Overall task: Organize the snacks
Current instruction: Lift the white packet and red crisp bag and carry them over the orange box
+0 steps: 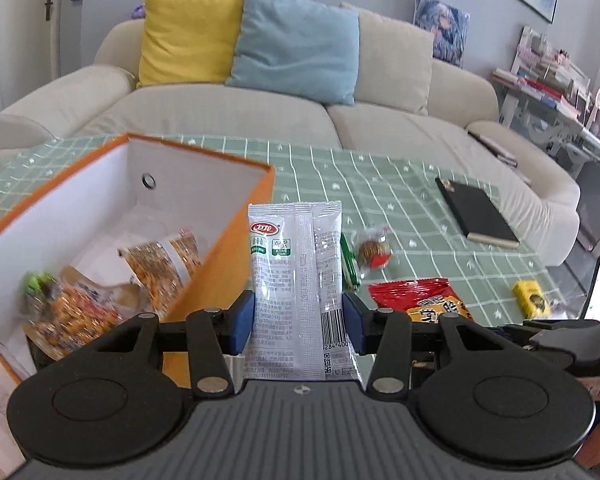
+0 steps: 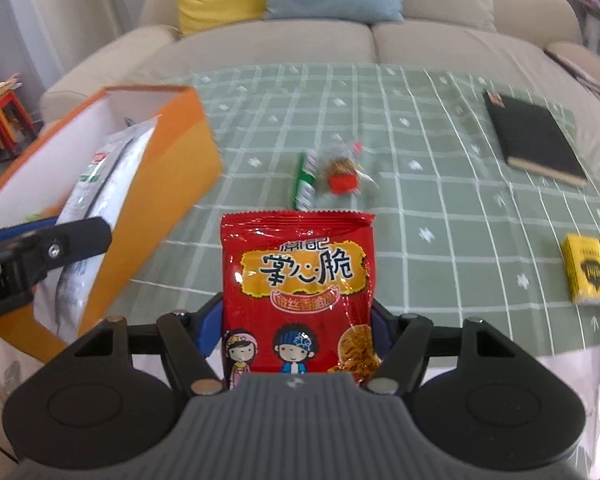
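In the left wrist view, the left gripper (image 1: 299,316) pinched a silver-white snack packet (image 1: 296,276) upright between its blue pads, just right of the orange box (image 1: 224,256). In the right wrist view, the right gripper (image 2: 296,332) clamped a red noodle-snack bag (image 2: 298,280) between its jaws, above the green checked tablecloth (image 2: 440,208).

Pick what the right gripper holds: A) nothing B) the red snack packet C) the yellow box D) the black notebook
B: in the right wrist view the red snack packet stands clamped in the right gripper, while the black notebook and the yellow box lie on the green checked tablecloth.
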Demonstrator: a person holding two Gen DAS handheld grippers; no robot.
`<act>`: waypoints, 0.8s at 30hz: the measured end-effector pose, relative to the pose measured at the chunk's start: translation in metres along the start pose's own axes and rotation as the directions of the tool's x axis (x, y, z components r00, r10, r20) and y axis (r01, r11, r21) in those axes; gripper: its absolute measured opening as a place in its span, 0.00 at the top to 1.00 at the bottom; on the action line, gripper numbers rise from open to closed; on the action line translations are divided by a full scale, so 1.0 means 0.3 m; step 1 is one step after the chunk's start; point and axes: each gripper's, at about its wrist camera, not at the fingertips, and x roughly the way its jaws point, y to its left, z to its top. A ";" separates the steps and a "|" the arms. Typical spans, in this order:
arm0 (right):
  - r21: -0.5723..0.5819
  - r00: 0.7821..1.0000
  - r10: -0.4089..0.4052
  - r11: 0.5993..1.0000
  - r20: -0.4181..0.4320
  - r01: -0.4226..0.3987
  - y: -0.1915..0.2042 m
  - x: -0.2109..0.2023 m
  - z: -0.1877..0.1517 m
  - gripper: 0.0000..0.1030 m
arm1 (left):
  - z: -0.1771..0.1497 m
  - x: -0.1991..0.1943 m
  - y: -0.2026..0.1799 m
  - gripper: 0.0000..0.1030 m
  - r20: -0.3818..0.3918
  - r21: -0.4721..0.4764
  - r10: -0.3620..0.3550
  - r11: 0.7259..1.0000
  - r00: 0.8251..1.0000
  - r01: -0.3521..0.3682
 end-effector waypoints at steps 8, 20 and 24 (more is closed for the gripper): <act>-0.045 0.995 0.080 0.996 0.067 -0.077 0.088 -0.061 0.062 0.34 | 0.065 -0.057 0.104 0.49 0.014 -0.043 0.014 0.999 1.000 -0.013; -0.156 0.978 0.170 0.976 0.121 -0.151 0.304 -0.077 0.212 0.34 | 0.146 -0.090 0.286 0.49 0.039 -0.092 0.101 0.991 0.994 -0.097; -0.202 0.974 0.186 0.966 0.126 -0.159 0.386 -0.056 0.273 0.34 | 0.175 -0.078 0.360 0.49 0.033 -0.104 0.135 0.986 0.990 -0.131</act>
